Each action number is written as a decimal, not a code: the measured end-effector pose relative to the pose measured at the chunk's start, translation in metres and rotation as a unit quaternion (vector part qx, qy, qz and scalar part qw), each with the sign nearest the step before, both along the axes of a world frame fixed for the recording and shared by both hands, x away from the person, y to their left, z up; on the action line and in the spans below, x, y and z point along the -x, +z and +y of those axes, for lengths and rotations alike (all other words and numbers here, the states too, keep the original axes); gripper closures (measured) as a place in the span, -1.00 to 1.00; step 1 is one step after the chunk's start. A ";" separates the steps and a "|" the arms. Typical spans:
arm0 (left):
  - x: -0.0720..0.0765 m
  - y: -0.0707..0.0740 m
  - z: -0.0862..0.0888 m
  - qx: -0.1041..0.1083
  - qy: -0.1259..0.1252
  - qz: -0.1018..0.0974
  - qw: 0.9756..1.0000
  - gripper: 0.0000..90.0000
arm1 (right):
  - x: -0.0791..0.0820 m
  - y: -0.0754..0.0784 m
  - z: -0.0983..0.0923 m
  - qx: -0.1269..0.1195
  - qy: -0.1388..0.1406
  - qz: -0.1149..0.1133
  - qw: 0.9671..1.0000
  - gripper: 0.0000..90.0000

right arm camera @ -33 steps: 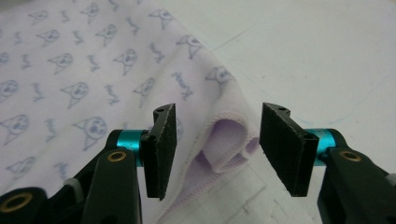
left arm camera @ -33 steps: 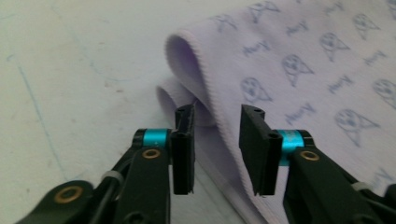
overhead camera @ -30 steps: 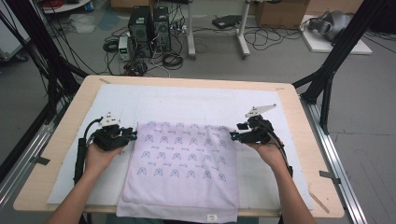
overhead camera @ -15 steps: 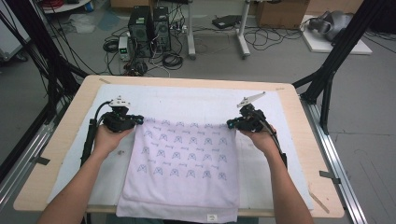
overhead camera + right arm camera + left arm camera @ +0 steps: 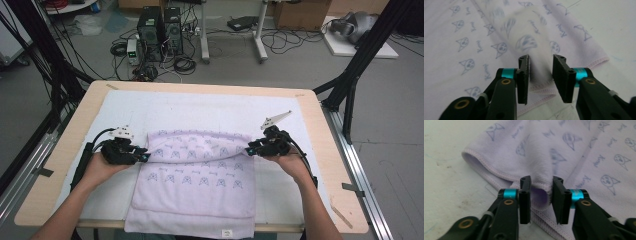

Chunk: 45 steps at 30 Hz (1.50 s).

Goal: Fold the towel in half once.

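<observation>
A lavender towel [image 5: 200,175] with blue cat prints lies on the white mat [image 5: 200,107], its far edge rolled over into a puffy fold. My left gripper [image 5: 145,156] is at the fold's left end and my right gripper [image 5: 250,149] at its right end. In the left gripper view, the left gripper [image 5: 541,195] has just been opening, and the hemmed towel [image 5: 579,152] fold sits loosely between the pads. In the right gripper view, the right gripper [image 5: 540,72] has also just been opening, with blurred towel [image 5: 474,37] cloth between its parted pads.
The wooden table [image 5: 65,145] has metal rails [image 5: 360,170] along both sides and black frame posts [image 5: 350,85] at its far corners. Computer towers [image 5: 160,25] and cables lie on the floor beyond. Bare mat stretches beyond the towel.
Both hands have come back toward the person from the towel's far corners, bringing the far edge over into a fold. Both pairs of jaws, shut half a second ago, now stand apart.
</observation>
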State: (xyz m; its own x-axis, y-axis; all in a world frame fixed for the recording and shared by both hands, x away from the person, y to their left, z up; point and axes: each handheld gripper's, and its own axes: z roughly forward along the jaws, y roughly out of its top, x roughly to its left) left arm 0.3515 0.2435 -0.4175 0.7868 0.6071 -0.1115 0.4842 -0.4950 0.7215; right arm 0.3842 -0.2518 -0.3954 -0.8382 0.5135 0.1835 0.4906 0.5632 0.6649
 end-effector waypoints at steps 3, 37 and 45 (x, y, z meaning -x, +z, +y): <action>-0.005 0.006 0.003 0.032 0.023 -0.018 0.999 0.42 | -0.002 0.005 -0.004 -0.022 -0.012 -0.019 0.999 0.43; -0.012 0.028 0.014 0.042 0.052 -0.022 0.998 0.50 | 0.009 0.017 -0.006 -0.046 0.004 -0.032 0.998 0.36; -0.026 0.002 -0.015 -0.005 0.036 0.001 0.999 0.53 | -0.009 -0.016 0.008 0.012 -0.026 -0.023 0.999 0.46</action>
State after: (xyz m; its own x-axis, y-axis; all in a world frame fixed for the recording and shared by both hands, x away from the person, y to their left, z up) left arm 0.3776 0.2290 -0.4159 0.7408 0.6630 -0.1077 0.5207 -0.4655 0.7157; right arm 0.3933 -0.2433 -0.4113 -0.8173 0.5610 0.1314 0.4887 0.5540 0.6740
